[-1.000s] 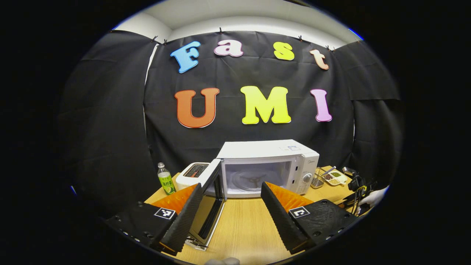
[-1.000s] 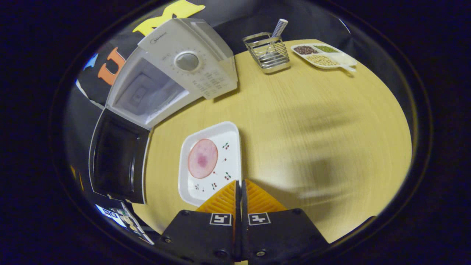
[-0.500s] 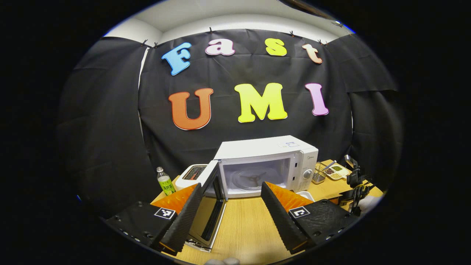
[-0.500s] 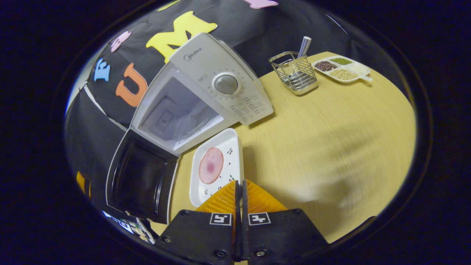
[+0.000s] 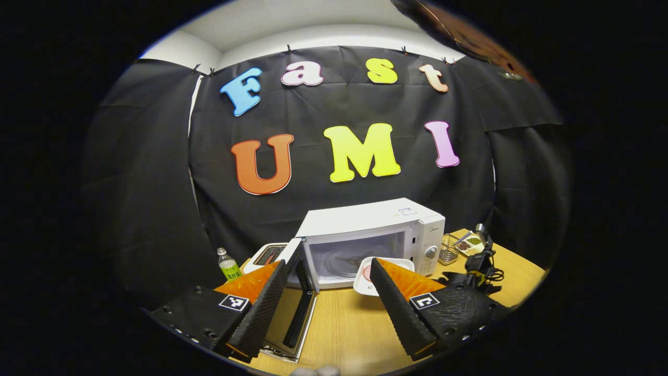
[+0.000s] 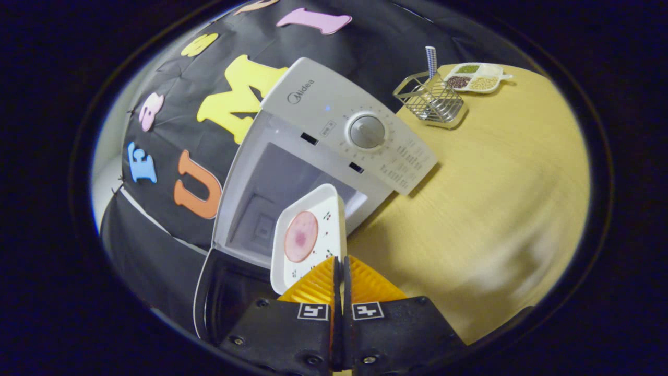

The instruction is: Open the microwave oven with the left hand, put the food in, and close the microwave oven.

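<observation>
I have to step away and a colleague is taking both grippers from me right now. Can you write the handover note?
Right gripper: shut on the rim of the white square plate carrying a round pink slice of ham, held up in front of the white microwave oven.
Left gripper: open, holding nothing, hanging back over the wooden table.
Done: the black-windowed microwave door is swung open to the left.
Left: set the plate inside the cavity, release it, withdraw, then close the door.

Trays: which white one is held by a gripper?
The square tray with the pink slice, gripped at its rim by the right gripper. The divided tray sits on the table.
</observation>
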The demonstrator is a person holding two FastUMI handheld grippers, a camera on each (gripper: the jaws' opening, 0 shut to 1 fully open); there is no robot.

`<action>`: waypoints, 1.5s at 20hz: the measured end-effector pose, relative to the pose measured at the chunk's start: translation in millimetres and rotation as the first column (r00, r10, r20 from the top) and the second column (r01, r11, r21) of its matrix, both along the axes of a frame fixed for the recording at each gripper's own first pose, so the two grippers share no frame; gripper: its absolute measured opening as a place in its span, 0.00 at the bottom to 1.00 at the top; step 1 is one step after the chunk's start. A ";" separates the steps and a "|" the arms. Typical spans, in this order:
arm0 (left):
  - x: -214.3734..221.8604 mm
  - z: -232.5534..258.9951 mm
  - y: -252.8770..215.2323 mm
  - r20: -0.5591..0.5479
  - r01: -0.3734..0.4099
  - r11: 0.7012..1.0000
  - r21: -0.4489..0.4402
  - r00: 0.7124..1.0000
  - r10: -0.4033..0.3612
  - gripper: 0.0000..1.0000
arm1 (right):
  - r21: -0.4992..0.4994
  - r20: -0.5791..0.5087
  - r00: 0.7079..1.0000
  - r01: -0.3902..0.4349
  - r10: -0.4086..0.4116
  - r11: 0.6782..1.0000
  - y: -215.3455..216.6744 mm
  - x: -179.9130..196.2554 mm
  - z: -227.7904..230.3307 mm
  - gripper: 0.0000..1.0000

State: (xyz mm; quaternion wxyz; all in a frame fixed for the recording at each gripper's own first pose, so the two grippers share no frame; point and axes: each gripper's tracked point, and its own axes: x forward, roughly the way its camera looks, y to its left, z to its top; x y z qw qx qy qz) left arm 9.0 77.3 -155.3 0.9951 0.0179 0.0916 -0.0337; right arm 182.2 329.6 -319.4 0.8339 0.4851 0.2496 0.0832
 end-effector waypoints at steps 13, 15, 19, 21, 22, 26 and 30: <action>11.0 -28.7 25.7 -0.038 0.000 0.998 0.055 0.999 0.002 0.96 | 0.059 -0.003 0.969 0.247 -0.248 0.967 63.8 97.4 -14.0 0.03; 13.0 -31.0 28.5 -0.039 -0.004 0.998 0.059 0.999 0.006 0.96 | 0.052 -0.012 0.966 0.257 -0.257 0.965 73.4 105.6 -19.3 0.03; 11.0 -33.4 34.6 -0.046 -0.007 0.997 0.074 0.999 0.010 0.96 | 0.069 -0.013 0.955 0.296 -0.296 0.953 74.9 124.5 -25.0 0.00; 9.3 -34.9 38.7 -0.050 -0.018 0.997 0.069 0.999 0.021 0.96 | 0.037 0.013 0.953 0.303 -0.304 0.952 72.6 129.0 -22.3 0.03; 8.4 -36.3 39.7 -0.052 -0.022 0.998 0.065 0.998 0.025 0.96 | 0.029 0.020 0.950 0.310 -0.311 0.950 73.1 134.2 -21.0 0.04; 3.5 -37.4 40.6 -0.057 -0.025 0.997 0.072 0.998 0.029 0.96 | 0.070 0.039 0.949 0.308 -0.312 0.949 71.2 138.6 -14.7 0.12; 0.7 -37.0 42.7 -0.055 -0.033 0.997 0.069 0.998 0.037 0.96 | 0.007 0.110 0.950 0.295 -0.294 0.956 68.1 127.2 2.9 0.24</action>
